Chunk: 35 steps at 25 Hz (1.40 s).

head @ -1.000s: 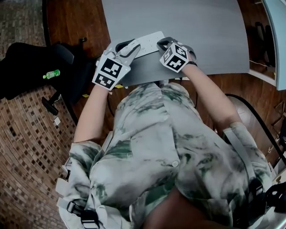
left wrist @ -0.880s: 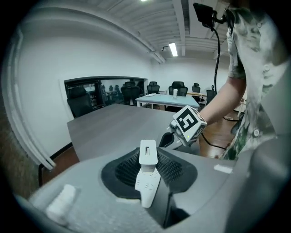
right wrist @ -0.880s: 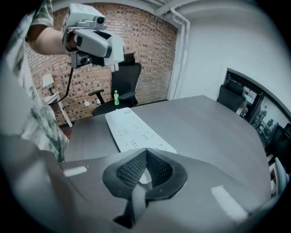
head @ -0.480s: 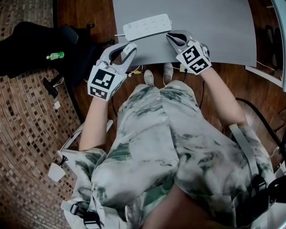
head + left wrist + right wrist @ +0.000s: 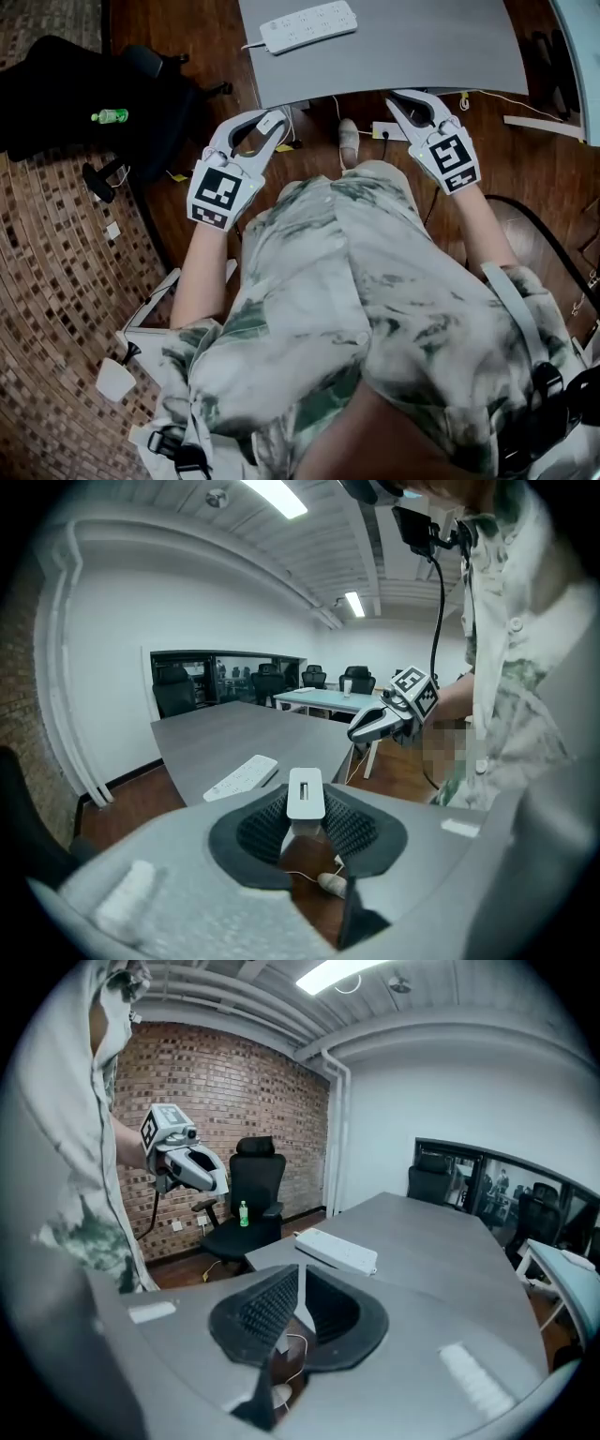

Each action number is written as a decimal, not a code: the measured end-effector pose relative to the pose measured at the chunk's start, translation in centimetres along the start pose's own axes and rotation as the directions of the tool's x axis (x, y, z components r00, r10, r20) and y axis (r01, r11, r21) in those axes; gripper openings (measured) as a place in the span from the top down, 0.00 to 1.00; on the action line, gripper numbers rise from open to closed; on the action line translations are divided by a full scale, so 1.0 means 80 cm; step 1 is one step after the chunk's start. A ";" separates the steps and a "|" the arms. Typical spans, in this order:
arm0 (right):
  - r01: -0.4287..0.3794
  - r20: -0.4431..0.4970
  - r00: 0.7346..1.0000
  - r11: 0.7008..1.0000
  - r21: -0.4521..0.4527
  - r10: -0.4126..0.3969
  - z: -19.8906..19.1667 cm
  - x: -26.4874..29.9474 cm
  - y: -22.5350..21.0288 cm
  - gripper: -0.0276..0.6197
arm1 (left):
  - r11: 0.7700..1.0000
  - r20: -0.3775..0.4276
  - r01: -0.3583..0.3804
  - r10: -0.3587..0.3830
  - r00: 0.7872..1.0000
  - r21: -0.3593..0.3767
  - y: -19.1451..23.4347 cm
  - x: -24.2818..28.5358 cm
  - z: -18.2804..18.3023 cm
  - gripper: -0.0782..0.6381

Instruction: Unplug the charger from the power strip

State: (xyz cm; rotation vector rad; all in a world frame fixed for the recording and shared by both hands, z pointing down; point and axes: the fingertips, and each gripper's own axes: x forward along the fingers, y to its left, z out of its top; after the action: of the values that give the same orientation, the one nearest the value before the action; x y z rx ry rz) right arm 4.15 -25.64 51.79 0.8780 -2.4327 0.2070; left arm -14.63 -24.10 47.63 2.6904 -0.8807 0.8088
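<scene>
while gripped, the white charger (image 5: 305, 794) stands upright.

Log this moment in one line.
phase: charger unplugged | left gripper: holding charger | right gripper: shut, empty | power strip: on table

A grey table (image 5: 422, 47) stands on a dark wood floor (image 5: 178, 47). Beside it a black chair (image 5: 246, 1206) backs onto a brick wall (image 5: 244, 1072), with a green bottle (image 5: 243, 1213) on its seat (outlets sit low on the bricks). The other walls (image 5: 394, 1101) are white, and pipes (image 5: 70, 667) run up one of them. A dark-framed window (image 5: 487, 1185) shows more chairs beyond. A pale table (image 5: 328, 697) stands farther off. Strip lights (image 5: 272, 496) line the ceiling.
</scene>
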 end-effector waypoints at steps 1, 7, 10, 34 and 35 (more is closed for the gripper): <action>0.014 0.005 1.000 1.000 -0.004 -0.014 0.008 -0.010 0.018 0.91 | 1.000 0.021 0.003 -0.002 1.000 -0.014 -0.008 -0.018 -0.005 0.75; 0.081 0.027 0.996 0.997 -0.020 -0.080 0.030 -0.076 0.145 0.91 | 0.999 0.105 0.046 -0.044 0.993 -0.016 -0.062 -0.109 -0.036 0.75; 0.088 0.015 0.996 0.996 0.004 -0.088 0.020 -0.116 0.200 0.91 | 0.997 0.120 0.071 -0.071 0.990 0.000 -0.089 -0.136 -0.050 0.75; 0.031 0.130 0.991 0.999 0.041 -0.037 -0.133 -0.431 0.462 0.95 | 0.995 0.125 0.092 -0.098 0.987 0.048 -0.515 -0.254 -0.085 0.75; 0.023 0.131 0.991 0.999 0.046 -0.029 -0.137 -0.440 0.474 0.95 | 0.994 0.116 0.098 -0.103 0.988 0.043 -0.531 -0.262 -0.091 0.75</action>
State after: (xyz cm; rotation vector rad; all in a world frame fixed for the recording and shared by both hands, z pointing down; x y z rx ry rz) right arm 7.69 26.48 43.51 0.9701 -2.5452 0.1999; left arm -6.65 22.77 41.30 2.8136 -0.7539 0.6574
